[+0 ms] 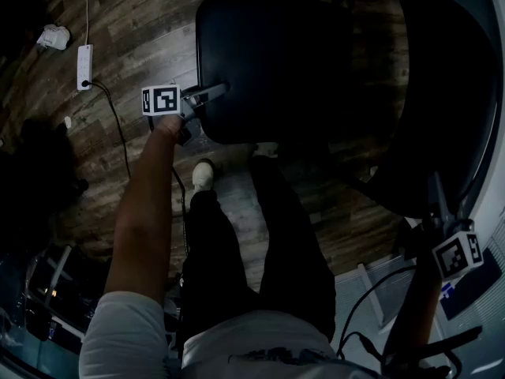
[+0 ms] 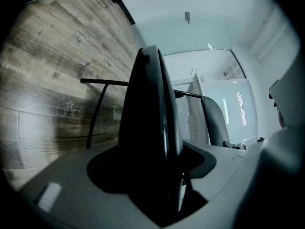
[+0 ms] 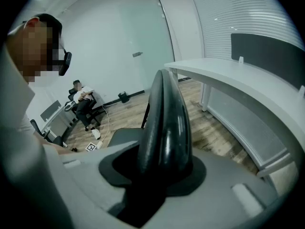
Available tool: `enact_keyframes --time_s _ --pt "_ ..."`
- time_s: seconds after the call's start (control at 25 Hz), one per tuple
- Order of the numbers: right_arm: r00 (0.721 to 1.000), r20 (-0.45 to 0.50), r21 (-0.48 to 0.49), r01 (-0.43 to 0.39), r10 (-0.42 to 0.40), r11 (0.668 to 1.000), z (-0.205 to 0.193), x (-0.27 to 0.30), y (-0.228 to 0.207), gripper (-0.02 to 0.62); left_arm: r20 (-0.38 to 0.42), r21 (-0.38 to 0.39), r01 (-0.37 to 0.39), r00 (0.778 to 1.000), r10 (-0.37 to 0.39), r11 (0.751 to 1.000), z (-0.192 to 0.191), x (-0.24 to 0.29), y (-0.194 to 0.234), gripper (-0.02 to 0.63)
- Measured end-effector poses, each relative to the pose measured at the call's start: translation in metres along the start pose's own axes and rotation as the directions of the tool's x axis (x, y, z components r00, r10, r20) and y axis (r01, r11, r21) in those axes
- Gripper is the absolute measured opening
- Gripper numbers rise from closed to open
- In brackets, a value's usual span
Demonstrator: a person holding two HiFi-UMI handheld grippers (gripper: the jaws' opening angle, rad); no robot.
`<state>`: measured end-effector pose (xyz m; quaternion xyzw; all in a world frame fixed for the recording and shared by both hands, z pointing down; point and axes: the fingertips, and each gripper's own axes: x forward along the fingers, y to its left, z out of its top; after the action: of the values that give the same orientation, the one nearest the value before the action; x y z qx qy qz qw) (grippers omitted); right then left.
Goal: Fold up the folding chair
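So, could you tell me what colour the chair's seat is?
The seat is black; the head view shows it best.

Under me runs a grey-brown wood-plank floor [image 1: 118, 46], with a white power strip [image 1: 84, 66] and its dark cable [image 1: 118, 125] lying on it. On my right a long white desk [image 3: 248, 94] stands below slatted blinds [image 3: 224, 4]. The walls are pale, with a frosted glass panel [image 3: 143, 37]. Far off sits a person [image 3: 82, 99], perhaps on an office chair.

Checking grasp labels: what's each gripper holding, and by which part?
Both hold the folding chair: the left gripper is clamped on the front edge of the seat, the right gripper on the edge of the backrest.
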<state>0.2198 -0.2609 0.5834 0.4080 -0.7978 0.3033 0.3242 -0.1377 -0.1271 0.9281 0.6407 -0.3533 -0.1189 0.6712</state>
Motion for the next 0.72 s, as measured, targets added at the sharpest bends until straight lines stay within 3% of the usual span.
enact_keyframes --time_s 0.4,0.72 --pt "1.0 0.019 -0.037 -0.007 0.007 0.999 0.018 -0.022 0.027 0.106 -0.009 -0.008 0.033 0.999 -0.033 0.999 -0.012 -0.006 -0.04 0.262" --pt "0.999 0.04 -0.09 0.001 0.002 0.996 0.032 -0.036 0.06 0.085 -0.004 -0.012 -0.012 1.0 0.012 1.0 -0.017 -0.009 -0.076 0.245"
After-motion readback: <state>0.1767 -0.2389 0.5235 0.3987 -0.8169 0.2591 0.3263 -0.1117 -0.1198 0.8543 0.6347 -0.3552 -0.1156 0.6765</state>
